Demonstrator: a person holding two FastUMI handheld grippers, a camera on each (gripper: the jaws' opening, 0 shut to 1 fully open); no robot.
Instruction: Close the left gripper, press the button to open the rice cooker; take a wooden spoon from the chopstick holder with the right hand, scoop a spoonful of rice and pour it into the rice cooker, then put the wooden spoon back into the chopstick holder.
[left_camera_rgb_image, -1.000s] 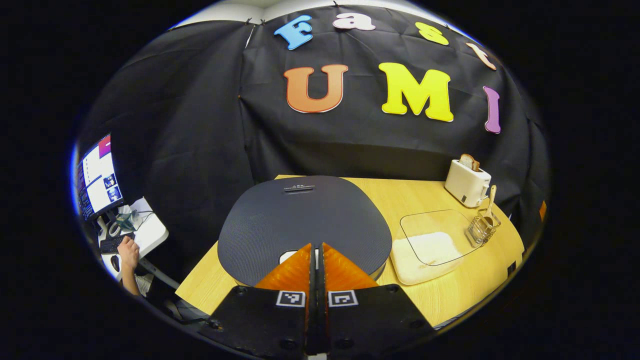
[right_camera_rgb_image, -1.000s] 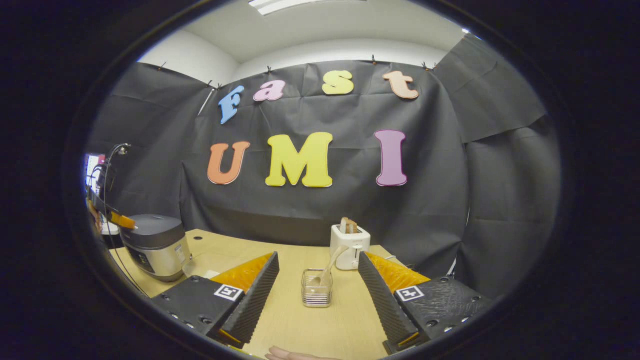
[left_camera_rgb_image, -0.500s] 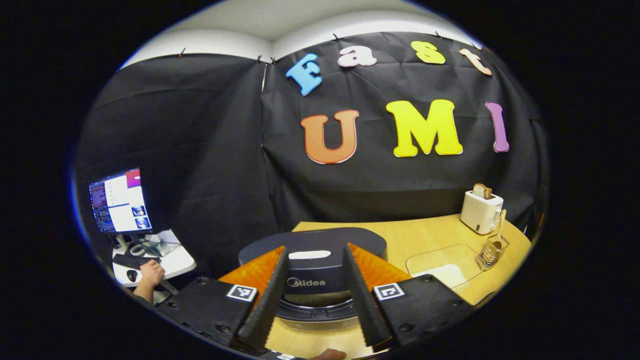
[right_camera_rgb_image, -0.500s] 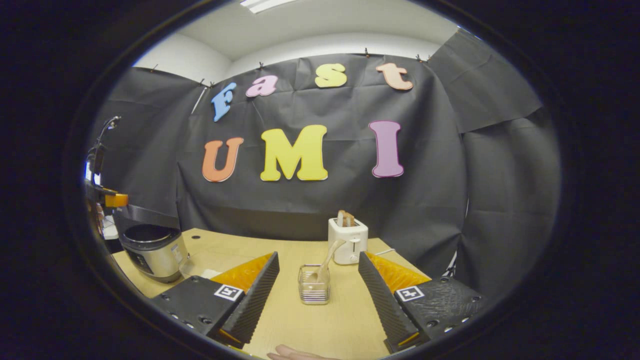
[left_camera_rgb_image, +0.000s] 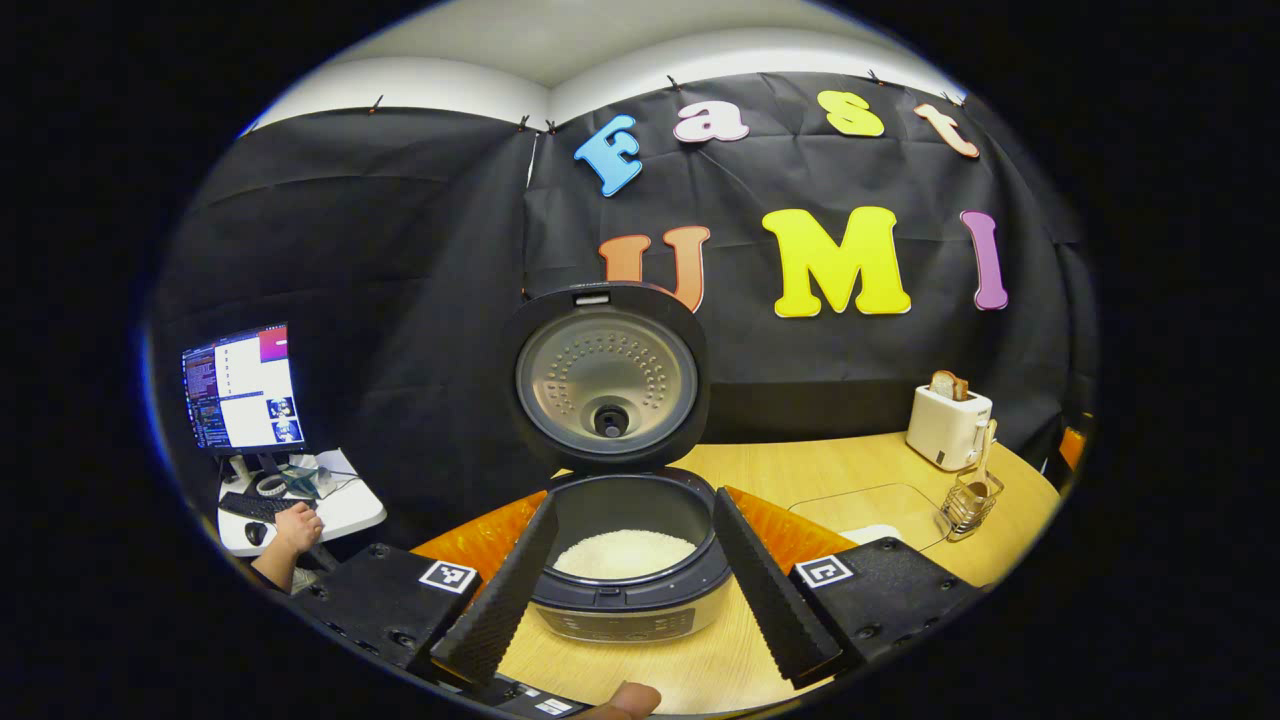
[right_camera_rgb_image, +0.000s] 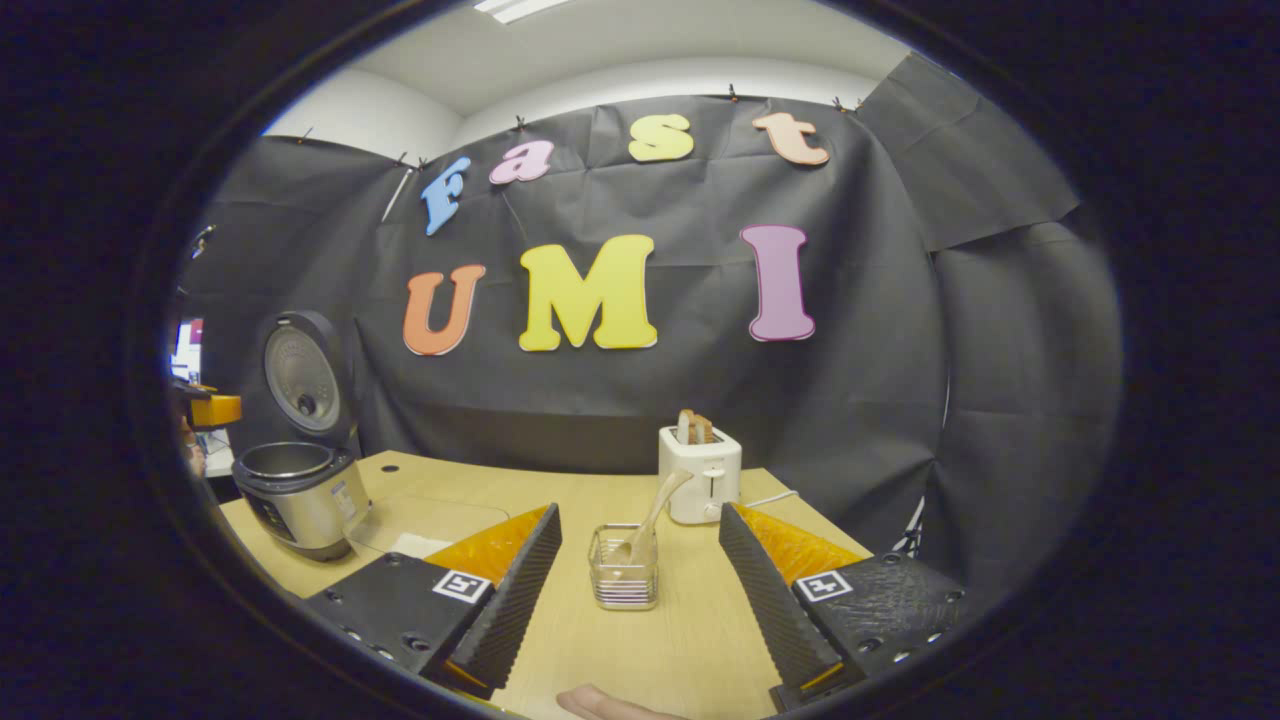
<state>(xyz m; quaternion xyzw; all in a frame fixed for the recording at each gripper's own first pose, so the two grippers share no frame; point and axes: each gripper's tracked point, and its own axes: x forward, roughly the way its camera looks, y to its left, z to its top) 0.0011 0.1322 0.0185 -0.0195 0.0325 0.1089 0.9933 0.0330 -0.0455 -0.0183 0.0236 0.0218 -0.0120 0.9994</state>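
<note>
The rice cooker (left_camera_rgb_image: 625, 540) stands lid-up, ready for rice; beyond it, the right gripper (right_camera_rgb_image: 640, 590) (jaws wide, empty) frames the chopstick holder (right_camera_rgb_image: 623, 580); the left gripper (left_camera_rgb_image: 625, 590) gapes empty too.

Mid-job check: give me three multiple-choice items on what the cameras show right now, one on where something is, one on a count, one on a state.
1. Where is the wooden spoon?
A. In the rice cooker
B. In the chopstick holder
C. Flat on the table

2. How many slices of bread stand in the toaster?
A. None
B. Two
C. Five

3. What state is the rice cooker lid in?
A. Raised open
B. Shut
C. Lying on the table

Answers:
1 B: in the right gripper view the spoon leans in the chopstick holder, between the open fingers of the right gripper.
2 B: two slices poke out of its top.
3 A: in the left gripper view the lid stands up behind the rice cooker, white rice showing in the pot.
</note>
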